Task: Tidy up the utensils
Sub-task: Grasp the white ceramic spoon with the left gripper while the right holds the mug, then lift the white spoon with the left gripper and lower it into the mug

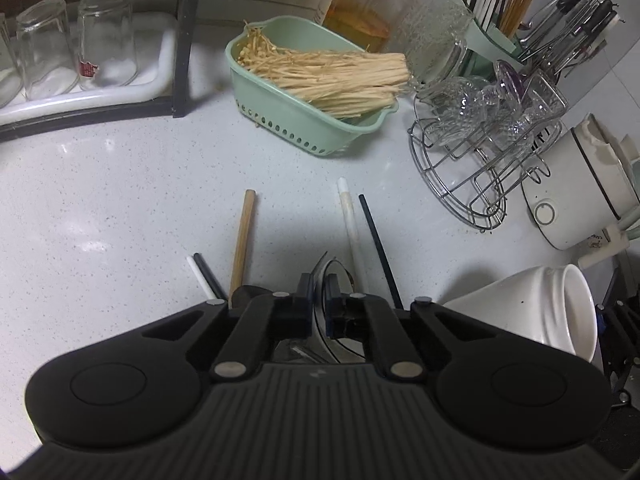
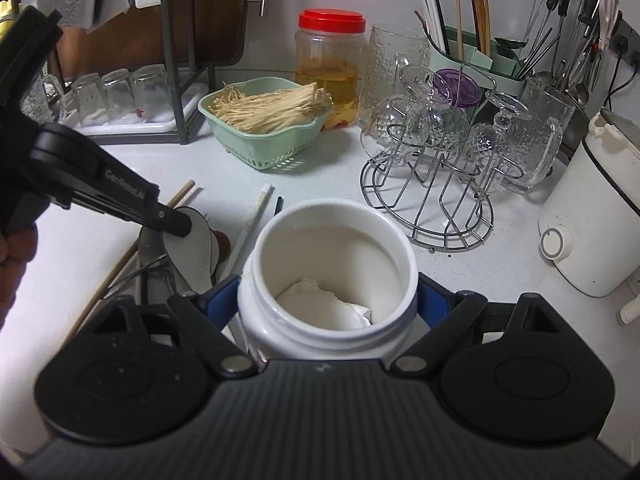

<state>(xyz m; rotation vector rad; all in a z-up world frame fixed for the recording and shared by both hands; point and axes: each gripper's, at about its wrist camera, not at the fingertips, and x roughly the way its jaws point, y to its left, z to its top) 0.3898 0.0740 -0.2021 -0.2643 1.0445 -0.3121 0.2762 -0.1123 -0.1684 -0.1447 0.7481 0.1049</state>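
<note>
Several utensils heaped on the tabletop (image 1: 120,184) at lower centre of the left wrist view: wooden chopstick (image 1: 244,236), white chopstick (image 1: 352,224) and black chopstick (image 1: 378,240), all pointing up the frame and partly hidden under the left tool (image 1: 319,282). Left tool's jaws nearly together, pinching a thin edge, seemingly the rim of the white spoon (image 2: 196,256), seen at left of centre in the right wrist view with the tool's tip on its upper end. A hand (image 2: 14,256) at the far left edge there.

Just right of the pile, white jar (image 2: 328,206) clamped between the blue pads of the right tool (image 2: 328,296), mouth tilted toward the camera, something white and crumpled at its bottom.

Farther up the frame, green basket (image 1: 280,124) with a bundle of pale mushrooms (image 1: 332,76). To its right, wire rack (image 1: 460,176) hung with glassware. Upper left, upturned glasses (image 1: 106,40) on a white tray. Upper right, red-lidded container (image 1: 368,8) and a holder of chopsticks (image 1: 492,36).
</note>
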